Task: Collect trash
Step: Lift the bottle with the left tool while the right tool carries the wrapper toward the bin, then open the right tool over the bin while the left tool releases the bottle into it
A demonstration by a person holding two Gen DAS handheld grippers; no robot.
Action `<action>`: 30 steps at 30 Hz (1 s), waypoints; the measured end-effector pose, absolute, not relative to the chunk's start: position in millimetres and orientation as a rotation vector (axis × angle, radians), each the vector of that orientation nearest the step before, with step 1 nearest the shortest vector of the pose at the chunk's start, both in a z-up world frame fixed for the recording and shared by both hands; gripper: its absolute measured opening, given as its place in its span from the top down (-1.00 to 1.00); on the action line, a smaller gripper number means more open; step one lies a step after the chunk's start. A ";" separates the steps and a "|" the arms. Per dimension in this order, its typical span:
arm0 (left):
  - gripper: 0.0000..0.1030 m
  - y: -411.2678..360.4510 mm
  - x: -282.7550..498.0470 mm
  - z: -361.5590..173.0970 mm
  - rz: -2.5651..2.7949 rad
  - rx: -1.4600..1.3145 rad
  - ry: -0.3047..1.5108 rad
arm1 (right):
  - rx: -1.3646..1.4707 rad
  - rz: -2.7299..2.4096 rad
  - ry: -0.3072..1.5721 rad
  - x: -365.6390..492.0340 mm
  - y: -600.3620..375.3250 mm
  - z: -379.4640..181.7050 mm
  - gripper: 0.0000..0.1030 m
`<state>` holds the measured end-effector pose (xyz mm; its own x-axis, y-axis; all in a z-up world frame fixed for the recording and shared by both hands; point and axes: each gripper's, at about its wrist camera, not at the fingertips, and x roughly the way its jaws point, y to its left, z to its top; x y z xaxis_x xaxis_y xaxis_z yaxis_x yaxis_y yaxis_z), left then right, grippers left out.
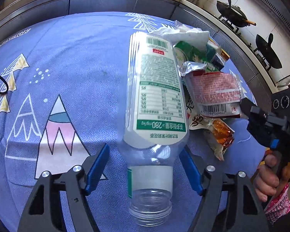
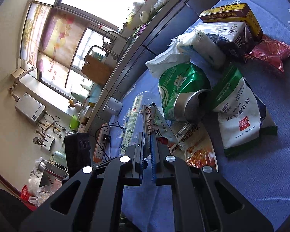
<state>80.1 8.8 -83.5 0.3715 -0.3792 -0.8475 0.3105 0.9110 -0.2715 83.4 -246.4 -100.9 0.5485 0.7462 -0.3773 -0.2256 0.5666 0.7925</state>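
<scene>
A clear plastic bottle with a white and green label lies on the blue tablecloth, its open neck toward me. My left gripper is open, its blue pads on either side of the bottle's shoulder. My right gripper is shut on a red and clear snack wrapper, seen edge-on in the right wrist view. It also shows in the left wrist view at the wrapper's right edge. A trash pile lies beyond: a crushed green can, a white and green bag, an orange wrapper.
White tissue, a carton, a yellow-brown box and a red packet lie at the pile's far side. A black cable lies at the cloth's left. A kitchen counter with woks stands beyond. A power strip lies near the bottle.
</scene>
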 end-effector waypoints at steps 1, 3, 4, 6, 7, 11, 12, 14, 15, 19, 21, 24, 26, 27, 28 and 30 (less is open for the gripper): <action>-0.12 7.6 78.0 -83.8 -0.446 -0.046 1.092 | 0.758 0.647 0.786 83.3 -246.3 -100.2 0.87; 0.04 10.9 76.7 -83.6 -0.458 -0.042 1.085 | 0.757 0.652 0.785 82.6 -247.1 -98.8 0.87; 0.22 16.2 78.2 -82.2 -0.477 -0.073 1.095 | 0.756 0.658 0.782 81.9 -246.7 -97.4 0.87; 0.22 29.8 77.2 -71.8 -0.482 -0.139 1.080 | 0.753 0.671 0.767 79.6 -249.4 -92.2 0.87; 0.22 35.6 75.8 -64.1 -0.473 -0.144 1.060 | 0.749 0.677 0.758 79.4 -250.9 -89.4 0.87; 0.22 59.3 71.0 -27.9 -0.492 -0.245 0.969 | 0.756 0.707 0.721 76.5 -260.2 -78.5 0.87; 0.22 60.8 70.5 -19.3 -0.503 -0.262 0.948 | 0.757 0.709 0.705 74.5 -265.0 -74.5 0.87; 0.22 52.7 72.4 -1.8 -0.532 -0.251 0.911 | 0.762 0.699 0.671 69.9 -279.7 -67.6 0.87; 0.22 42.3 75.2 7.2 -0.558 -0.235 0.898 | 0.764 0.683 0.647 66.7 -290.4 -63.1 0.87; 0.22 -27.7 99.6 28.7 -0.727 -0.211 0.916 | 0.746 0.550 0.542 50.5 -350.1 -44.0 0.87; 0.22 -78.5 110.2 34.9 -0.840 -0.183 0.941 | 0.748 0.446 0.496 38.9 -395.1 -38.4 0.87; 0.22 -163.5 121.6 37.0 -0.988 -0.128 0.985 | 0.736 0.265 0.461 25.4 -461.8 -36.9 0.86; 0.22 -221.2 129.7 32.6 -1.080 -0.117 1.033 | 0.718 0.159 0.455 21.4 -501.9 -40.4 0.84; 0.22 -252.1 134.9 27.0 -1.125 -0.118 1.072 | 0.712 0.106 0.457 20.2 -524.7 -42.6 0.84; 0.22 -280.4 139.9 20.3 -1.162 -0.119 1.112 | 0.707 0.066 0.463 20.5 -542.1 -45.8 0.84; 0.22 -332.3 148.5 4.1 -1.203 -0.112 1.184 | 0.703 -0.014 0.485 23.9 -578.6 -55.3 0.84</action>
<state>148.5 -332.3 4.1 -0.1159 -0.7577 -0.6422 0.6541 0.4283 -0.6234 23.9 -578.6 -55.3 0.8894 0.1478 -0.4326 0.1727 0.7676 0.6172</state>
